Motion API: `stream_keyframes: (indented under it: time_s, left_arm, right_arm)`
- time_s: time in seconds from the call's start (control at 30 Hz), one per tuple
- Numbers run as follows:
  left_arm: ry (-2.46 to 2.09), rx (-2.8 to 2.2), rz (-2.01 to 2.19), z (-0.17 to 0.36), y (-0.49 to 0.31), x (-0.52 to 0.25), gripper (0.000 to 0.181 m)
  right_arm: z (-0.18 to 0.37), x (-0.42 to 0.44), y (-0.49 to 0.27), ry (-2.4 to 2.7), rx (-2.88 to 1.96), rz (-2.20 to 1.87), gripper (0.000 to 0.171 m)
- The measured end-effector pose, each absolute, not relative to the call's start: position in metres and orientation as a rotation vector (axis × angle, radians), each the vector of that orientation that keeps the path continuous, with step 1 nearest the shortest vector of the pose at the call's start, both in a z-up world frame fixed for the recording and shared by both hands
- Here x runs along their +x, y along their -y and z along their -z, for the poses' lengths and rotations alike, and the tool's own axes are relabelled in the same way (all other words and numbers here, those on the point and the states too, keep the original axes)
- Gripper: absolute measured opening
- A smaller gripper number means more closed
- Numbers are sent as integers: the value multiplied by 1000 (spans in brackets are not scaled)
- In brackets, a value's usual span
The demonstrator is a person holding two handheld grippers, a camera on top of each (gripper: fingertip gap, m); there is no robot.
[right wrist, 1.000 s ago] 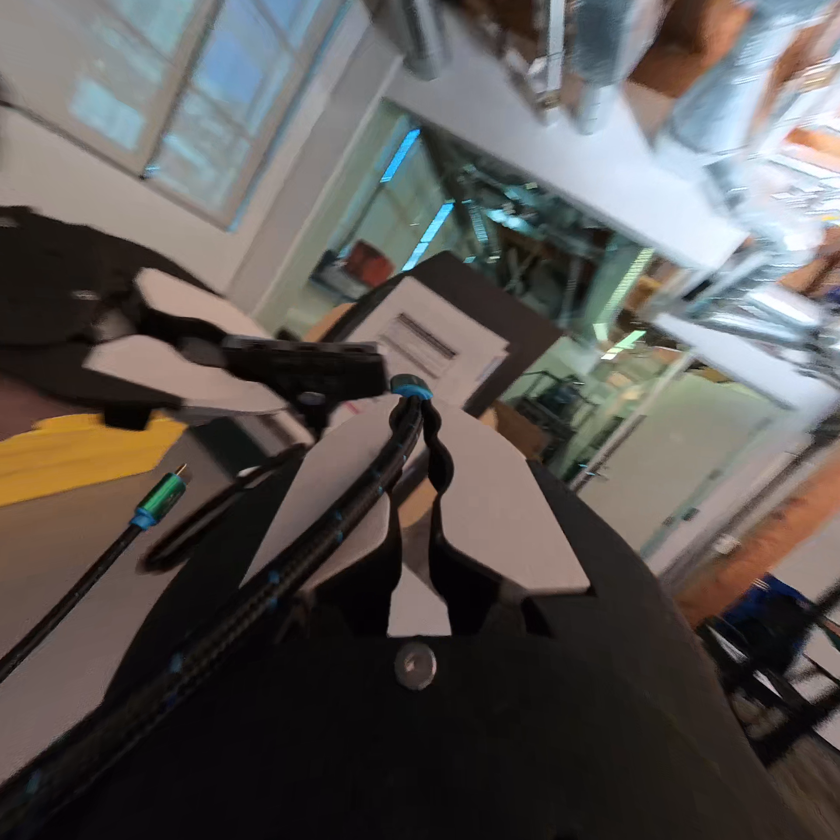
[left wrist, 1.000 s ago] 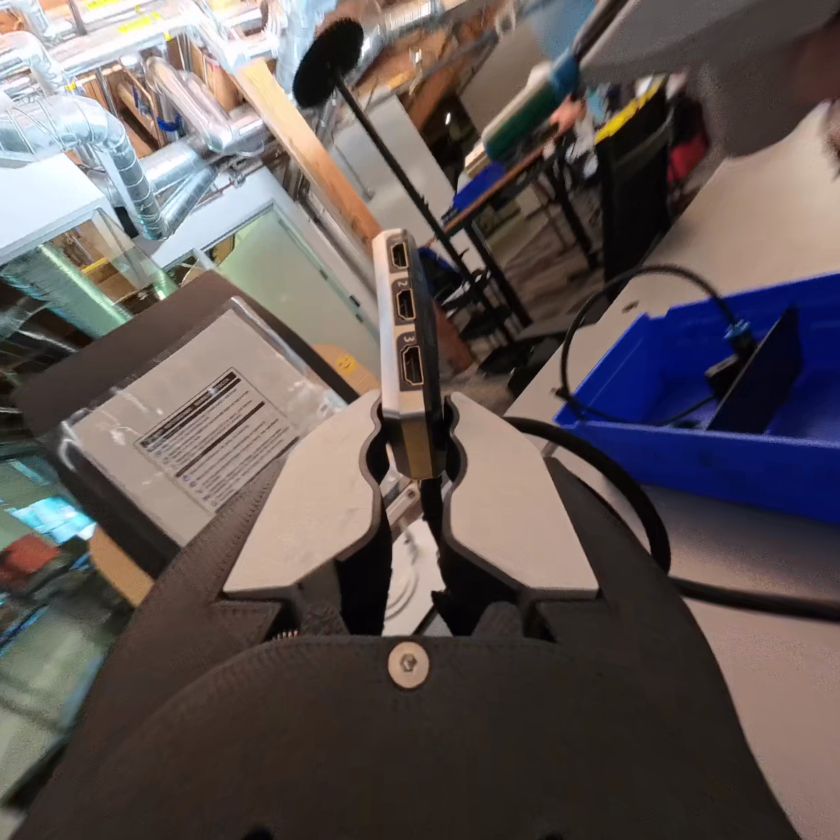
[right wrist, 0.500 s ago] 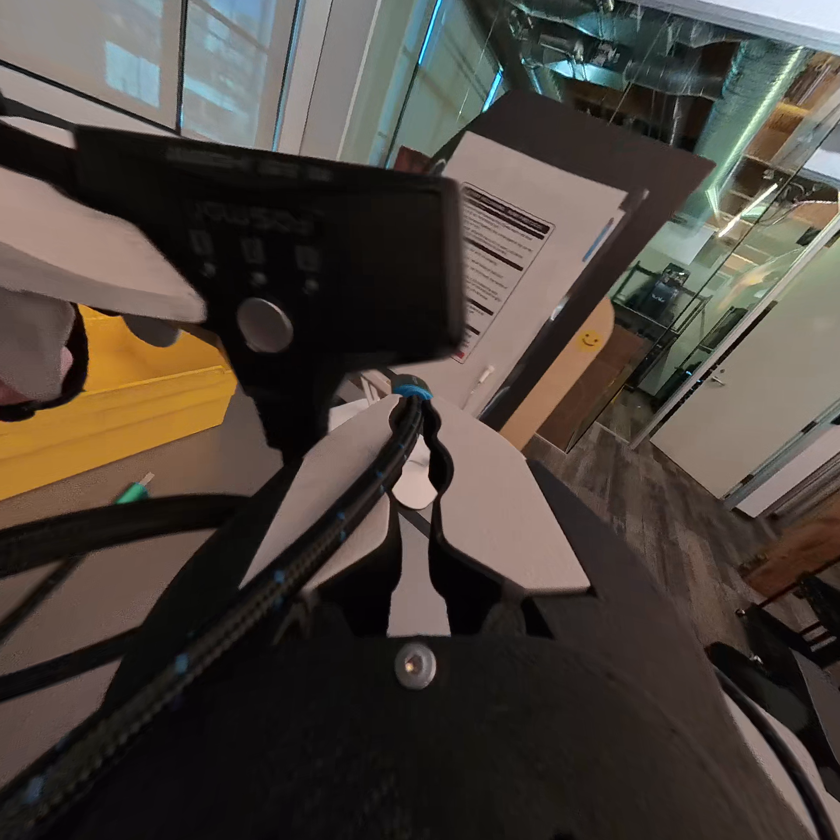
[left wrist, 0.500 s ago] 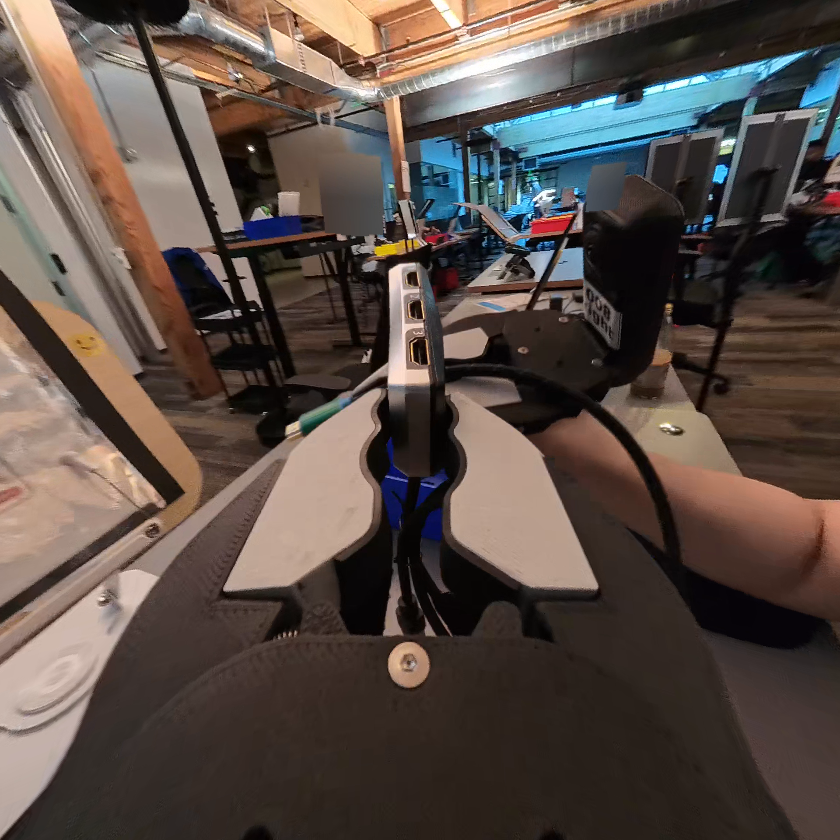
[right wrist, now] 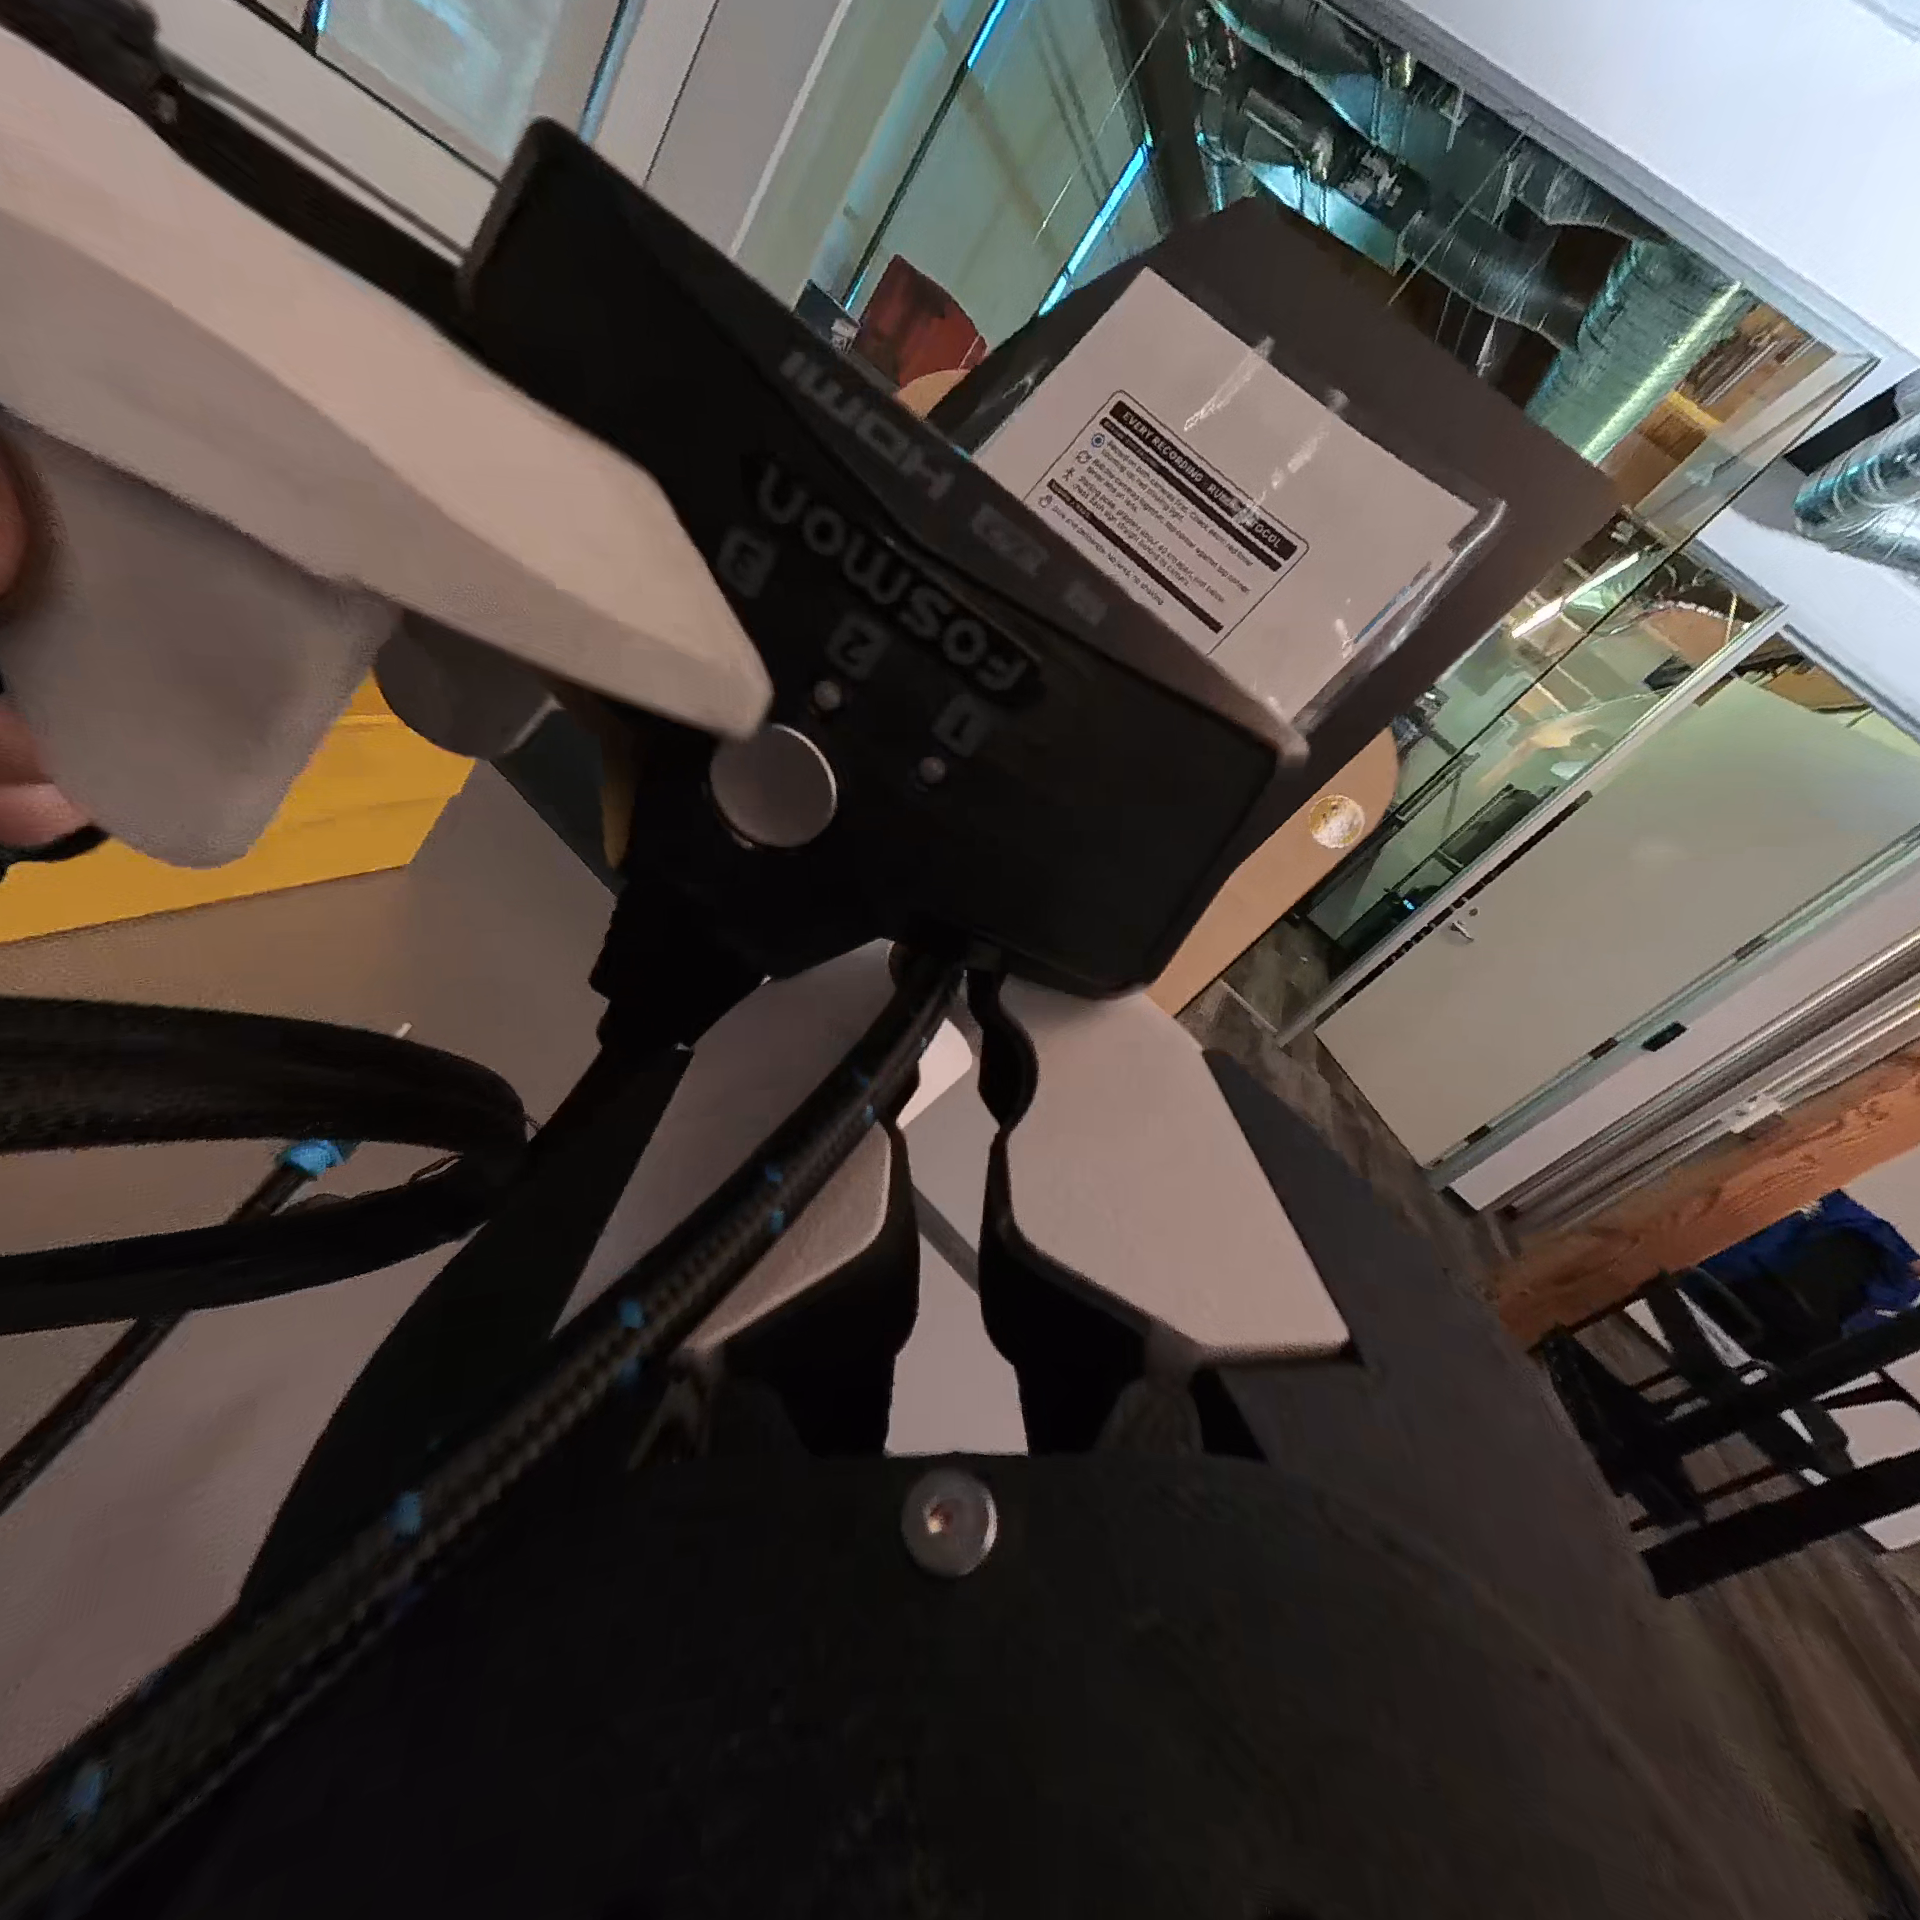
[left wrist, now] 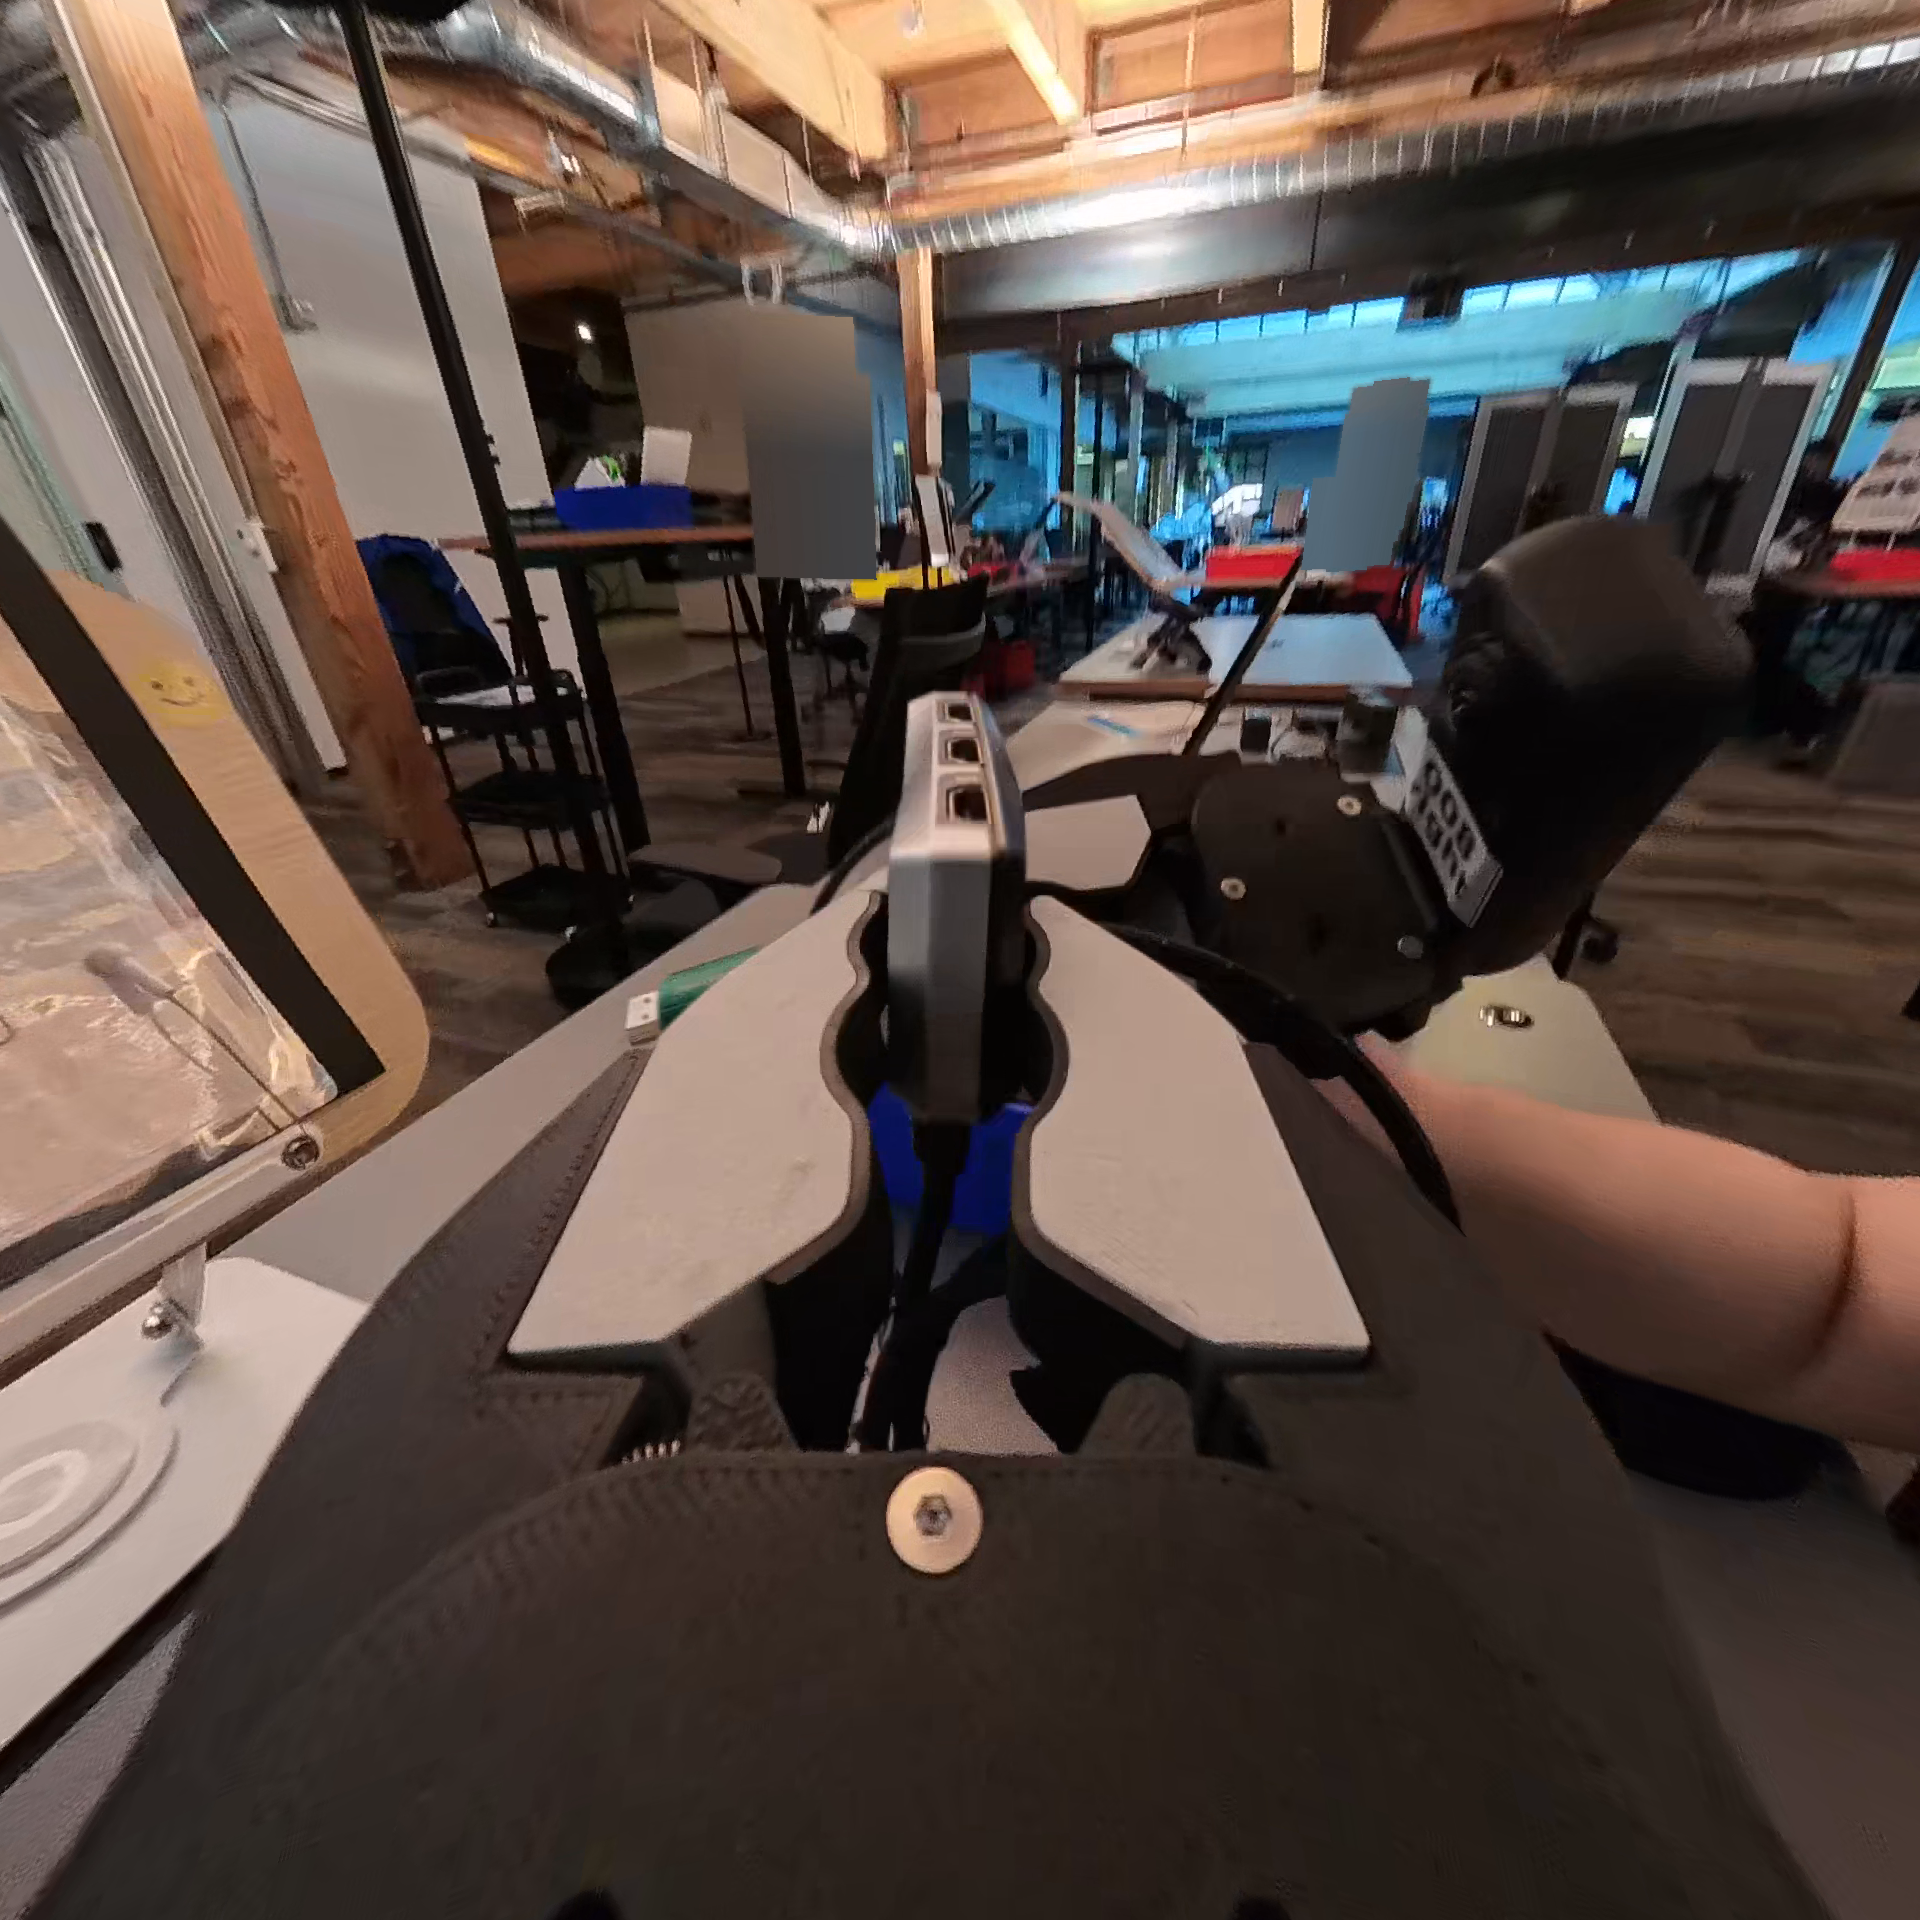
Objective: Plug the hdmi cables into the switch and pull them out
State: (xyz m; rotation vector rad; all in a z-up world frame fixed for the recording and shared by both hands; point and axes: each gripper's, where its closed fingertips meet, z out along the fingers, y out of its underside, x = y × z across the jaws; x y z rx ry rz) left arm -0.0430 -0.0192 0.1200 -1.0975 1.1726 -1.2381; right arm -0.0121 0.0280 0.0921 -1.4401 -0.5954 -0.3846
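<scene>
My left gripper (left wrist: 951, 920) is shut on the lower end of the HDMI switch (left wrist: 951, 894), held upright with its three ports (left wrist: 964, 800) facing the camera. The switch's own black lead (left wrist: 925, 1236) hangs down between the fingers. My right gripper (right wrist: 961, 992) is shut on a black braided HDMI cable (right wrist: 727, 1236) with blue flecks. The cable's end meets the lower edge of the switch's black face (right wrist: 935, 665). The plug is hidden, so I cannot tell whether it sits in a port. The right gripper also shows just right of the switch in the left wrist view (left wrist: 1299, 883).
A green-tipped cable end (left wrist: 691, 992) lies on the grey table (left wrist: 436, 1174). A blue bin (left wrist: 977, 1164) is below the switch and a yellow bin (right wrist: 260, 862) at the left. A black sign stand (right wrist: 1247, 488) is behind the switch. The person's forearm (left wrist: 1662, 1278) crosses from the right. Spacing between my two grippers at the tips: around 6 cm.
The left view has swung from tilted up to level. The right gripper with its cable has closed in on the switch, and the cable end now touches the switch's edge.
</scene>
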Motion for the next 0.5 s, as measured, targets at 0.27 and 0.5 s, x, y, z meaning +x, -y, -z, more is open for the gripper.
stream_keyframes:
  time_s: [0.27, 0.5]
  left_arm:
    - [-1217, -1098, 1115, -111, 20, -37, 23]
    - [-1112, -964, 765, -130, -6, -63, 23]
  right_arm:
    - [-90, -25, -27, 656, -1421, 435, 7]
    - [-109, 37, -24, 445, -1445, 467, 7]
